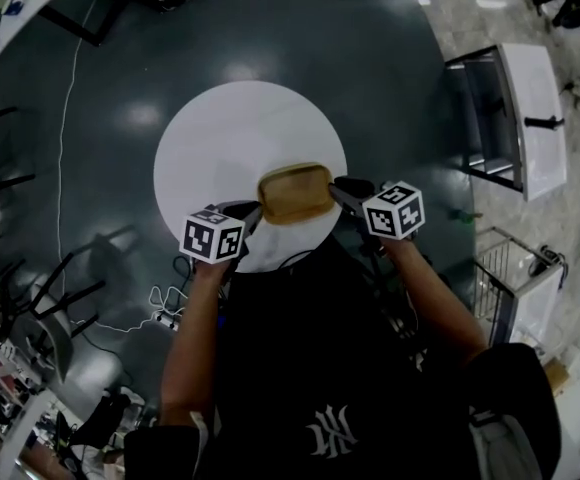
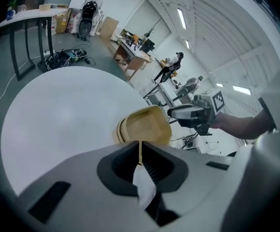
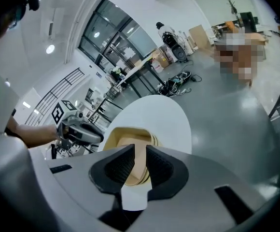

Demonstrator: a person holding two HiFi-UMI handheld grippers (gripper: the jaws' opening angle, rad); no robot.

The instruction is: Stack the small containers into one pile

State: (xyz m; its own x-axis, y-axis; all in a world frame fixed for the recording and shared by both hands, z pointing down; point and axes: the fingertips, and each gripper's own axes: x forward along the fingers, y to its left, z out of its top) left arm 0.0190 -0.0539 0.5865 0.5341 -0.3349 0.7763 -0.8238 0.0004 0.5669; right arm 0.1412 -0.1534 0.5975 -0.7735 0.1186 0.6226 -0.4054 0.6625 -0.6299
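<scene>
Two grippers clamp one nested pile of tan containers [image 1: 295, 193] toward 4 o'clock on the one round white table [image 1: 220, 128], the left gripper [image 2: 140, 144] pinching its rim at 9 o'clock, the right gripper [image 3: 140, 147] gripping its wall at 3 o'clock.

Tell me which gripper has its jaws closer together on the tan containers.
The left gripper: its jaws nearly meet, pinching one thin rim of the tan containers, while the right gripper has jaws visibly wider apart.
</scene>
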